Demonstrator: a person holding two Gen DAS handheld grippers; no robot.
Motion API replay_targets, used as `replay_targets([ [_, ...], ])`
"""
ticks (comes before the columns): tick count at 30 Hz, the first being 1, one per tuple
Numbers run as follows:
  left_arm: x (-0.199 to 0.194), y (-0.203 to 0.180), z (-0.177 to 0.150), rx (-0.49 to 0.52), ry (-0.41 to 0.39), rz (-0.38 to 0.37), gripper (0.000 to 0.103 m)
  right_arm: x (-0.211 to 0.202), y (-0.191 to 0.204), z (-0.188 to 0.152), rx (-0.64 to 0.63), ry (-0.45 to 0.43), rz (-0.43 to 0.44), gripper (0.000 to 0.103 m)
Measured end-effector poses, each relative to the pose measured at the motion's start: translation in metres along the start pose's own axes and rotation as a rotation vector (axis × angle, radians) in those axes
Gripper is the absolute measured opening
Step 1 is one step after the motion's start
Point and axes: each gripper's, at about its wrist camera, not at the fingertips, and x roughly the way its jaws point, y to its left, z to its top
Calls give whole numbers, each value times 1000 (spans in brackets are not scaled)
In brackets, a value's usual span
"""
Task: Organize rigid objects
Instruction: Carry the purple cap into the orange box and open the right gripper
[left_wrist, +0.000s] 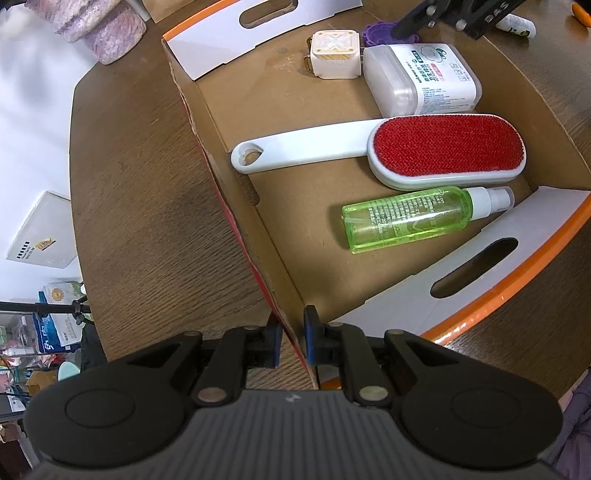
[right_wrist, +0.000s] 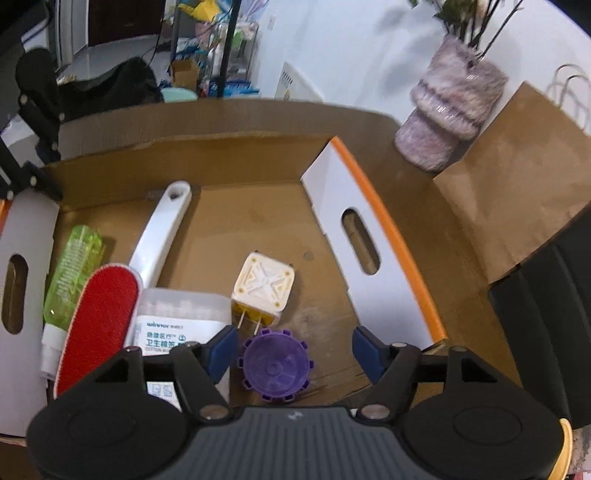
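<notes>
Brown cardboard formed the box (left_wrist: 229, 122) into which the things were being gathered, and it sat on a dark wooden surface (left_wrist: 140, 206). The left gripper (left_wrist: 291, 343) had its fingers pinched shut on the near side wall of the box, one blue pad outside and one inside, apparently steadying it.

Inside lay a lint brush (left_wrist: 424, 151) with a red face and white handle, a green spray bottle (left_wrist: 410, 221) just beside it, a cotton-swab container (left_wrist: 421, 79) touching the brush head, and a cream plug adapter (left_wrist: 334, 55) next to that container. A purple gear-shaped piece (right_wrist: 275, 365) rested flat on the box floor close to the adapter's prongs.

The right gripper (right_wrist: 291, 350) hung over that purple piece with its fingers spread apart; neither pad pressed on it, and clear floor showed between the piece and the right-hand pad. Judged from this, the step in hand was the setting-down of the purple piece, with the release seemingly done.

The next move probably called for lifting the right gripper clear without nudging the piece or the adapter, then going for another item. A small white tube (left_wrist: 517, 26) lay outside the box on the surface and could be a candidate. Whether anything else remained outside, the views did not show.
</notes>
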Motion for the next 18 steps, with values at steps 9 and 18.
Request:
replay_targets([
  [9,-2,-1,-2,1,-12,5,13,-87,17,-56,220,-331,-98,85],
  [18,-3,0,-3,-6,-30,2,13,-164,98,-174,423,-685,-399,99],
])
